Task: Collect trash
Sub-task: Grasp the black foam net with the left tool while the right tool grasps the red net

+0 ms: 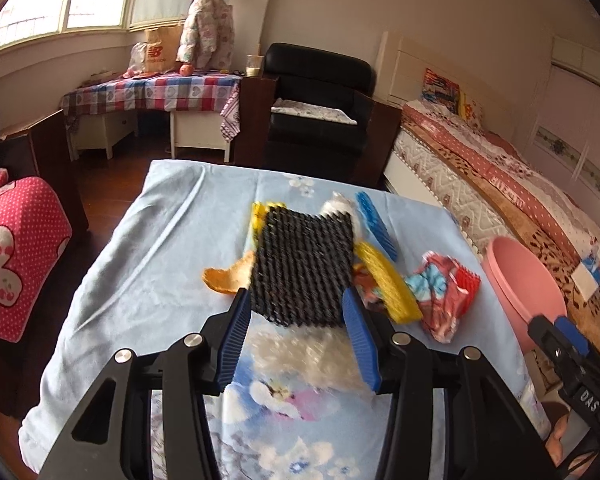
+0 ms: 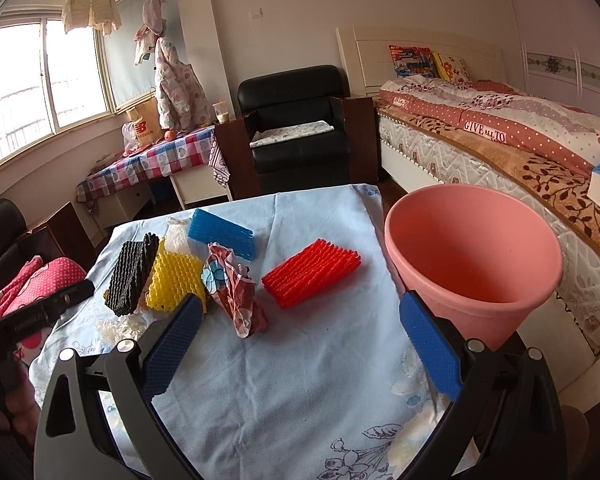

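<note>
Your left gripper (image 1: 296,312) is spread, jaws either side of the near end of the black net (image 1: 302,268); whether the pads touch it you can't tell, that view is motion-blurred. Under & just behind the jaws lies a wad of clear wrap (image 1: 304,354) on the blue cloth (image 1: 140,248). Left of the black net sits an orange peel (image 1: 226,278), touching or tucked under its edge. On the net's right: yellow net (image 1: 388,282), then a crumpled wrapper (image 1: 436,292) w/ the red net (image 1: 468,282) beyond it. Blue net (image 1: 376,220) lies farther back, near a white bag scrap (image 1: 338,204).

Your right gripper (image 2: 300,316) is wide open, holding nothing, hovering over the cloth near the wrapper & red net. Its right finger sits in front of the pink bin (image 2: 472,256), which stands at the cloth's right edge, beside the bed (image 2: 500,148). Bin interior looks bare as far as the view reaches.

All trash seen is on the cloth, none in the bin. Armchair (image 2: 300,120) stands beyond the cloth.
</note>
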A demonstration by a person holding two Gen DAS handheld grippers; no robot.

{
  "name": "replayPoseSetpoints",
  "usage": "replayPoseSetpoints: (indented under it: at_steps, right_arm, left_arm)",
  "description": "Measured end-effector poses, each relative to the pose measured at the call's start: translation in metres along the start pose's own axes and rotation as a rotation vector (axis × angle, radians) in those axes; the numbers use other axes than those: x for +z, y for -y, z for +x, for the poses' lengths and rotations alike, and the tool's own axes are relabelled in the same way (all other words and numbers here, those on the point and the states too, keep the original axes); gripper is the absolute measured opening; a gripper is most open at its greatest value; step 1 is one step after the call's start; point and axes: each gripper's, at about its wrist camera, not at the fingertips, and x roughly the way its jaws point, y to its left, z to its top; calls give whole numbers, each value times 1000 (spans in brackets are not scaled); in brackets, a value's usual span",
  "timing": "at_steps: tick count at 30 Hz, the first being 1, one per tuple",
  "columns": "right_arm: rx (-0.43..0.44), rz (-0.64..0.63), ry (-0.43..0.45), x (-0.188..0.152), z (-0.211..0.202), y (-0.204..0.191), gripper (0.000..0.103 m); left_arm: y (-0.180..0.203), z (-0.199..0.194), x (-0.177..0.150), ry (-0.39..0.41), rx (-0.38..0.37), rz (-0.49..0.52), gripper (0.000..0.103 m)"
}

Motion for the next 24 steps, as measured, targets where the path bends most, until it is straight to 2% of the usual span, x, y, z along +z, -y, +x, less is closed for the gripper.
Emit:
replayPoseSetpoints:
  at_steps: [5, 10, 16, 18, 22, 24]
  right_arm:
    - [12, 0, -19, 3, 9, 0, 98]
    - [17, 4, -35, 6, 17, 1, 96]
    - [13, 17, -68, 9, 31, 3, 94]
    - [16, 20, -82, 9, 35, 3, 94]
    - [20, 25, -100, 11, 43, 2, 92]
    - [20, 28, -107, 12, 47, 2, 91]
  left_arm:
    - [-17, 13, 13, -4, 15, -25, 47]
    - [-25, 37, 19, -49, 21, -21, 47]
    - [-35, 67, 27, -90, -14, -59, 45]
    - [-37, 75, 31, -96, -19, -63, 41]
    - [-37, 87, 35, -105, -37, -53, 22]
    - [-36, 88, 36, -99, -44, -45, 18]
